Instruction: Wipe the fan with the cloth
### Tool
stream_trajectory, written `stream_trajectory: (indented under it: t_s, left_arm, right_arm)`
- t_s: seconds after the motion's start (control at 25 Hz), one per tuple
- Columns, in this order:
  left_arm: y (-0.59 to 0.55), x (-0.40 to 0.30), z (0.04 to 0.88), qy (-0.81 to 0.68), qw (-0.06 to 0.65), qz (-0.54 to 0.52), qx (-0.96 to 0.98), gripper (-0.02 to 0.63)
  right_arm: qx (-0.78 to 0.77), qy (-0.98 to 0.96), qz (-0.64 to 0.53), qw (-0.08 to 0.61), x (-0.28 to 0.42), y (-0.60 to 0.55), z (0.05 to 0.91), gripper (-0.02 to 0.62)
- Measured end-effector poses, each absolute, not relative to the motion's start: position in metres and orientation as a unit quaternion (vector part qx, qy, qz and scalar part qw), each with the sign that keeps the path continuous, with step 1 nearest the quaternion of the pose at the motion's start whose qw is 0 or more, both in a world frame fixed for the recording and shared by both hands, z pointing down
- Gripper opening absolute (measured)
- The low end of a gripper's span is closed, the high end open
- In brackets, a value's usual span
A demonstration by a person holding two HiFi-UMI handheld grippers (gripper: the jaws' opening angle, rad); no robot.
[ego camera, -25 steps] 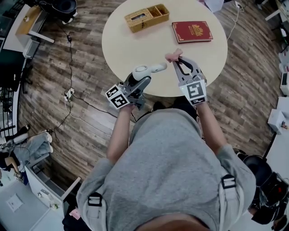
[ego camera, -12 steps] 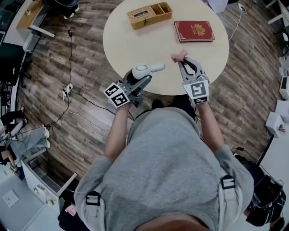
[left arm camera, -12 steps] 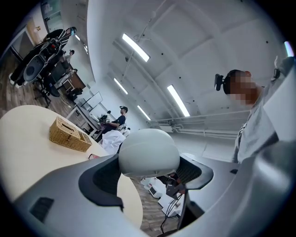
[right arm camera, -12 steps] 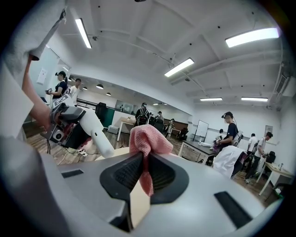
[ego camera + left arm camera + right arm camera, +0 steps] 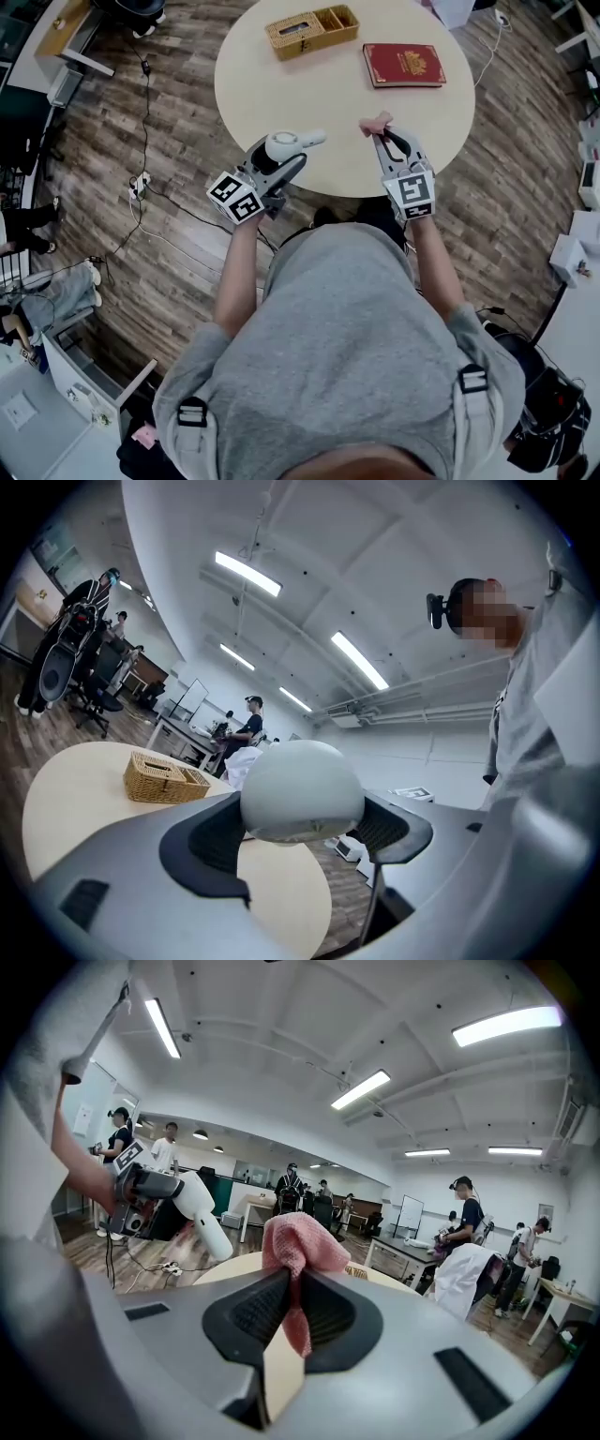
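A white hand-held fan (image 5: 284, 145) hangs over the near edge of the round table (image 5: 272, 89), with my left gripper (image 5: 279, 161) shut on it. In the left gripper view its rounded white body (image 5: 302, 789) sits clamped between the dark pads. To the right, my right gripper (image 5: 383, 136) is shut on a pink cloth (image 5: 377, 123). The cloth (image 5: 300, 1241) bunches above the jaws in the right gripper view, and a strip of it hangs down between them. From there the fan (image 5: 202, 1213) shows at the left, apart from the cloth.
A wicker basket (image 5: 309, 31) and a red book (image 5: 404, 64) lie on the far half of the table. Cables and a power strip (image 5: 141, 192) trail over the wooden floor at the left. Desks and several people show in the background of both gripper views.
My left gripper has shifted the fan slightly left, widening the gap to the cloth. The right gripper holds the cloth in about the same place.
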State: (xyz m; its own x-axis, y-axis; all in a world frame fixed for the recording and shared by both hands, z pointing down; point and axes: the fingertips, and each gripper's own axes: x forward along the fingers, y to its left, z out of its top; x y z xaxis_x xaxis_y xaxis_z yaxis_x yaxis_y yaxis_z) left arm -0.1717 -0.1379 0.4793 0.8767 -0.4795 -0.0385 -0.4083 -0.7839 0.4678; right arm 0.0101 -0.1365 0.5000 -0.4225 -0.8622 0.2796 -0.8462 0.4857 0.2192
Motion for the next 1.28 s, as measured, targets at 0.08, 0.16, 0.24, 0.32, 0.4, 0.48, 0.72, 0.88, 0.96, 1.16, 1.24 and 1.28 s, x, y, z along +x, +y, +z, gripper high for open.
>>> stream_trajectory:
  t_s: [0.08, 0.16, 0.24, 0.32, 0.4, 0.48, 0.72, 0.88, 0.96, 1.16, 1.24, 1.28]
  left_arm:
    - [-0.136, -0.171, 0.481, -0.242, 0.226, -0.07, 0.941, 0.382]
    - [-0.133, -0.17, 0.484, -0.243, 0.221, -0.063, 0.942, 0.382]
    - [-0.131, -0.168, 0.485, -0.243, 0.218, -0.058, 0.943, 0.382]
    - [-0.13, -0.168, 0.486, -0.244, 0.218, -0.058, 0.943, 0.382]
    - [-0.131, -0.168, 0.488, -0.245, 0.218, -0.06, 0.943, 0.382]
    - [-0.131, -0.167, 0.489, -0.246, 0.217, -0.06, 0.943, 0.382]
    - [-0.129, -0.167, 0.486, -0.249, 0.218, -0.052, 0.942, 0.382]
    - [-0.128, -0.166, 0.486, -0.248, 0.214, -0.05, 0.944, 0.382]
    - [-0.128, -0.166, 0.486, -0.248, 0.214, -0.047, 0.944, 0.382]
    - [-0.125, -0.163, 0.49, -0.249, 0.214, -0.044, 0.944, 0.382]
    - [-0.125, -0.163, 0.491, -0.249, 0.214, -0.043, 0.943, 0.382]
    - [-0.124, -0.163, 0.491, -0.25, 0.215, -0.042, 0.943, 0.382]
  right_arm:
    - [0.508, -0.842, -0.02, 0.181, 0.013, -0.134, 0.503, 0.04]
    - [0.509, -0.841, -0.019, 0.182, 0.016, -0.13, 0.505, 0.04]
    - [0.51, -0.84, -0.016, 0.182, 0.018, -0.128, 0.507, 0.04]
    - [0.511, -0.84, -0.014, 0.182, 0.019, -0.127, 0.508, 0.04]
    - [0.511, -0.84, -0.013, 0.183, 0.02, -0.127, 0.509, 0.038]
    - [0.511, -0.84, -0.012, 0.183, 0.021, -0.127, 0.511, 0.038]
    - [0.512, -0.839, -0.01, 0.183, 0.02, -0.124, 0.514, 0.038]
    - [0.513, -0.839, -0.011, 0.181, 0.021, -0.124, 0.512, 0.038]
    - [0.513, -0.839, -0.01, 0.18, 0.022, -0.124, 0.512, 0.038]
    - [0.513, -0.839, -0.007, 0.179, 0.023, -0.12, 0.514, 0.038]
    - [0.513, -0.84, -0.008, 0.179, 0.023, -0.12, 0.514, 0.038]
    - [0.513, -0.84, -0.008, 0.178, 0.022, -0.12, 0.514, 0.038]
